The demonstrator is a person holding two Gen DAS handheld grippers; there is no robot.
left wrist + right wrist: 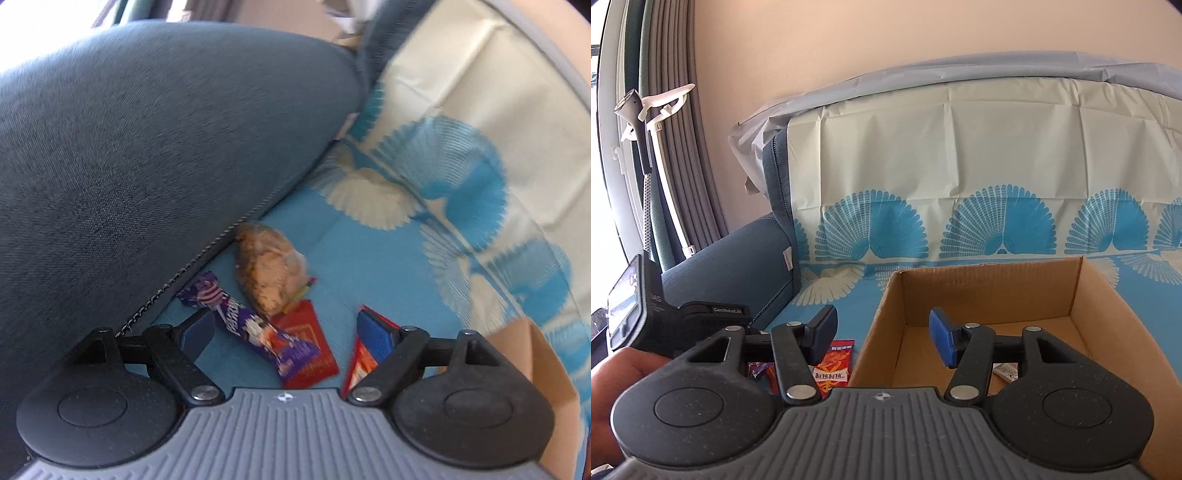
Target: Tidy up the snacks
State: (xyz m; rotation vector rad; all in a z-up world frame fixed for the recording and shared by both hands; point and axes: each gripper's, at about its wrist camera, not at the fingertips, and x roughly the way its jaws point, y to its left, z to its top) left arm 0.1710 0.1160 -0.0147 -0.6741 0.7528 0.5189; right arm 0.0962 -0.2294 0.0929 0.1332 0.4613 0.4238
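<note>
Left claw [284, 334] hangs wide over the purple bar [255, 328], which runs diagonally between its tips (right claw [882, 338], wide too, faces the box [1108, 295]).

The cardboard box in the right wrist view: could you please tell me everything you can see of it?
The cardboard box is plain brown corrugated card, open at the top, with upright walls and no flaps showing. It stands on the blue patterned cover of the sofa, right of the loose snack packets. A small pale wrapper lies on its floor. The right tool hovers open over its near left corner, not touching it.
</note>
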